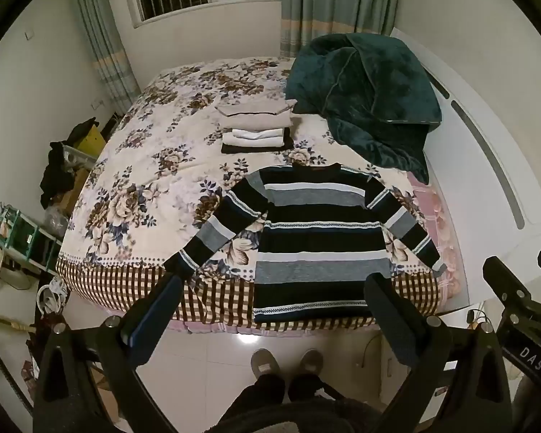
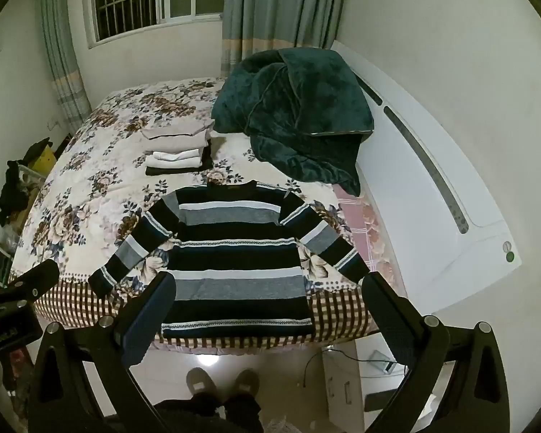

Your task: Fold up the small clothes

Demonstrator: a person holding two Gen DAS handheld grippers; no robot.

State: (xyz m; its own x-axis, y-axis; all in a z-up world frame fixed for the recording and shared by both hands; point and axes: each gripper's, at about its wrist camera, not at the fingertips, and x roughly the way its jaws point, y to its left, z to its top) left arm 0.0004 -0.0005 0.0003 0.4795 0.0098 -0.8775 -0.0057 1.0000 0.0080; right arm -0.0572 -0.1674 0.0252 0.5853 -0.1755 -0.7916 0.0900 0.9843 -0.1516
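Observation:
A striped sweater [image 1: 317, 238] in black, grey and white lies flat on the floral bed [image 1: 144, 166], sleeves spread to both sides, hem hanging over the near edge. It also shows in the right wrist view [image 2: 238, 252]. My left gripper [image 1: 274, 285] is open and empty, held high above the bed's near edge. My right gripper [image 2: 267, 285] is open and empty too, beside the left one; it shows at the right edge of the left wrist view. A stack of folded clothes [image 1: 256, 126] sits behind the sweater [image 2: 178, 148].
A dark green blanket [image 1: 371, 97] is heaped at the bed's far right by the white headboard [image 1: 487, 151]. Clutter and shelves [image 1: 29, 231] stand left of the bed. The person's feet [image 1: 285, 364] are on the tiled floor before the bed.

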